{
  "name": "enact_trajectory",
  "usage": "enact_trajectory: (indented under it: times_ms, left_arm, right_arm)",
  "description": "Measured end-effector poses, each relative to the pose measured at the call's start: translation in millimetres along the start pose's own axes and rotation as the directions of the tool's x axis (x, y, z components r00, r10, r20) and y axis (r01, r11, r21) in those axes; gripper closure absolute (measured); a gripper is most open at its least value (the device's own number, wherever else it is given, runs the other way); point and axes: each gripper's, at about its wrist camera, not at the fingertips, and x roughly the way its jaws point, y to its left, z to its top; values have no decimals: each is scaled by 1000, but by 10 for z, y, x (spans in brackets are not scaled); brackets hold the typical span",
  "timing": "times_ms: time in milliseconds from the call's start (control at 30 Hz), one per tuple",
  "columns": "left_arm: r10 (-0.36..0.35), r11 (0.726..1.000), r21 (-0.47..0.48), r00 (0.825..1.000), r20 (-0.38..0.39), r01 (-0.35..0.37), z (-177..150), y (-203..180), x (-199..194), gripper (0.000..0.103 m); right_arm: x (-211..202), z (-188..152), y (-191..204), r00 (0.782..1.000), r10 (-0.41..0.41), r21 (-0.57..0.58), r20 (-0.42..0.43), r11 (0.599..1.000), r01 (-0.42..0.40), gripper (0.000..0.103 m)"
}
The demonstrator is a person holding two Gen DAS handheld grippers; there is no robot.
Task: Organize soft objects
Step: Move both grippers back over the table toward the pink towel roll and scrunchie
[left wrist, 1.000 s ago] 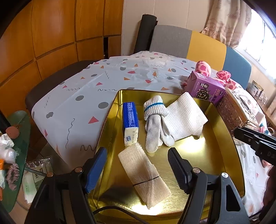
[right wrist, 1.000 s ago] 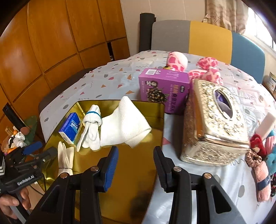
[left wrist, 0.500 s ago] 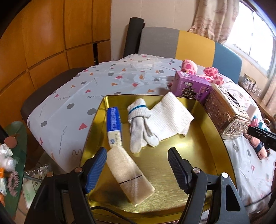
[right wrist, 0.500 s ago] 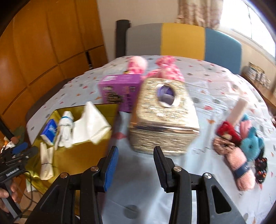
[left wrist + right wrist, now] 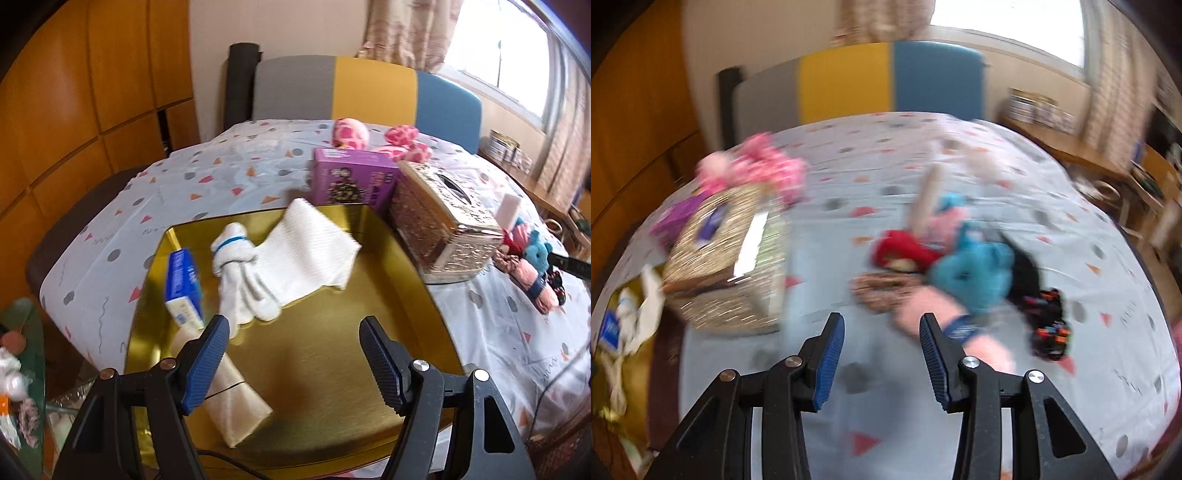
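A gold tray (image 5: 413,295) holds a white waffle cloth (image 5: 314,254), a pair of white gloves (image 5: 240,273), a blue tissue pack (image 5: 183,286) and a beige rolled cloth (image 5: 232,398). My left gripper (image 5: 293,354) is open and empty over the tray's near part. My right gripper (image 5: 882,358) is open and empty above the tablecloth, just short of a blurred pile of soft items: a pink sock (image 5: 923,314), a teal plush (image 5: 975,273), a red plush (image 5: 905,251) and a black knit piece (image 5: 1049,328).
A gold tissue box (image 5: 439,221) and a purple carton (image 5: 352,177) stand by the tray's far right edge. Pink spotted plush toys (image 5: 351,133) lie behind them. A grey, yellow and blue chair back (image 5: 369,88) stands beyond the table. A green side table (image 5: 18,332) is at left.
My right gripper has swung right, from over the tray past the tissue box to the pile of soft items. My left gripper has drawn back a little over the tray.
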Motion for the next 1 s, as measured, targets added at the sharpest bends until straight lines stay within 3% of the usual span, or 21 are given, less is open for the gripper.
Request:
enact_trajectory:
  times_ms: [100,267,667,867,1000]
  left_arm:
    - [-20,999,35,1000,2,19,39,-138,-4,29]
    - [-63,993,100,998,-1,62,86,-418,1,30]
    - [-178,953,244,983,-36,182,134,-1189,57,30]
    - [-250,914,307,964,-86,264,176,-1657,149,30]
    - [-298,875,364,948,-115,319,196,-2038,202,43]
  right_arm:
    - [17,14,-394,999,-40,150,3,988,39,61]
    - [-2,-36,-844,997,-72,368,-10,927,71,60]
    - [-11,-103,-1148,998,-68,512,-16,857,66,60]
    - [-14,-174,-1298,999,-46,589,-24,806,51,60]
    - [0,-201,-1367,999,-29,623,-30,781,41,60]
